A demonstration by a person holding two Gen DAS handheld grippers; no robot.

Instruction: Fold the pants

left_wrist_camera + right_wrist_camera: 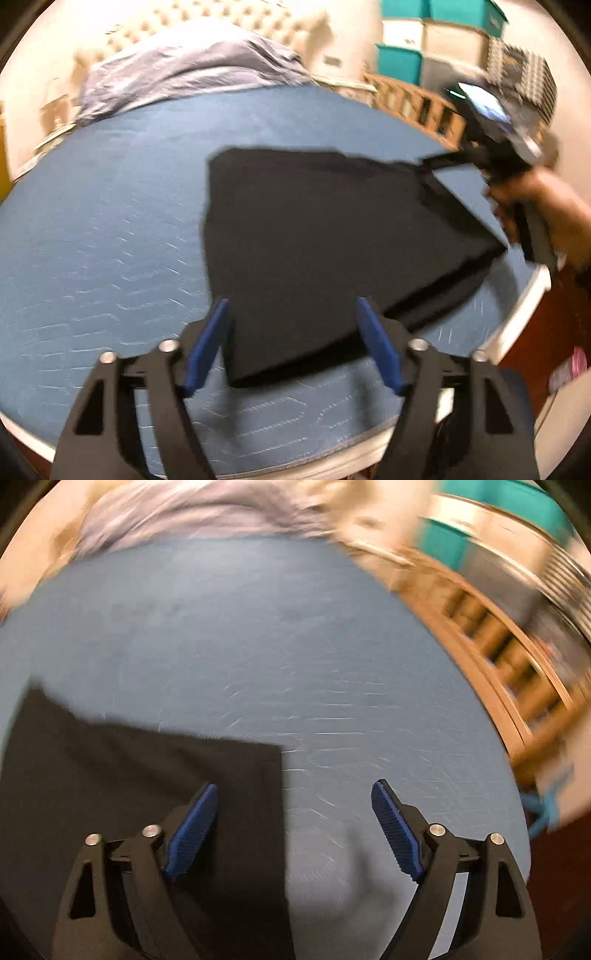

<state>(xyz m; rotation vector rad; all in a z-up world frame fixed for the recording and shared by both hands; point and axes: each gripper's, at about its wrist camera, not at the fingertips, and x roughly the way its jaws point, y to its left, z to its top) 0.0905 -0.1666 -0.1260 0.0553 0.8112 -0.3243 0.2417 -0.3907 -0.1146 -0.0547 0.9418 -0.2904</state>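
Both tools gape, gripping nothing: left tool (295, 347) at the black pants' (314, 236) 6 o'clock corner, right tool (295, 827) straddling their 3 o'clock edge; a careless nudge could undo the fold.

We see a bed (110, 221) with a blue quilted cover, a rumpled lavender blanket (192, 62) by its tufted headboard (207, 22), a wooden railing (417, 103), and teal-and-white storage bins (424, 37).

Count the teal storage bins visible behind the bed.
3: two teal bins side by side on top, one lower left beneath a white bin. More may hide beyond the frame.
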